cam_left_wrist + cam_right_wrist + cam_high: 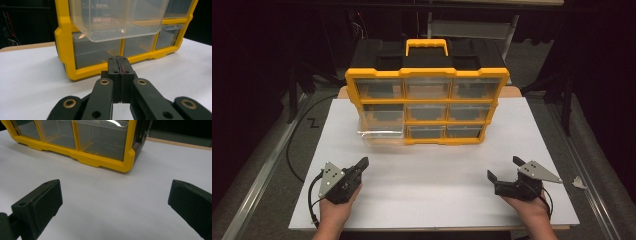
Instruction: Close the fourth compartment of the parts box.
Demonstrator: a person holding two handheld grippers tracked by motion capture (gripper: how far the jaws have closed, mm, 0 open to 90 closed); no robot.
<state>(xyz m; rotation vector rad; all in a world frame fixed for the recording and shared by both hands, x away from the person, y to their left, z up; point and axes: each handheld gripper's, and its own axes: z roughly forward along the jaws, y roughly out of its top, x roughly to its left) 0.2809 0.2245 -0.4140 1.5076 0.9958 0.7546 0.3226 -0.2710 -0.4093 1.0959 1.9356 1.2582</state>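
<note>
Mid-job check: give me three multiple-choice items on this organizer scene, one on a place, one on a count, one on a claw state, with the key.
1. Which drawer of the yellow organizer is pulled out?
A. top right
B. bottom left
C. middle centre

2. How many drawer columns does its front have?
A. two
B. three
C. five

3. How do the two claws stand?
A. left shut, right open
B. both open
C. left open, right shut

Key: 1 B, the clear drawer juts out at the lower left in the high view. 2 B, three bays run across each row. 3 A, the left claw has its jaws pressed together with nothing between them, while the right claw has its jaws wide apart over the white table.
</note>
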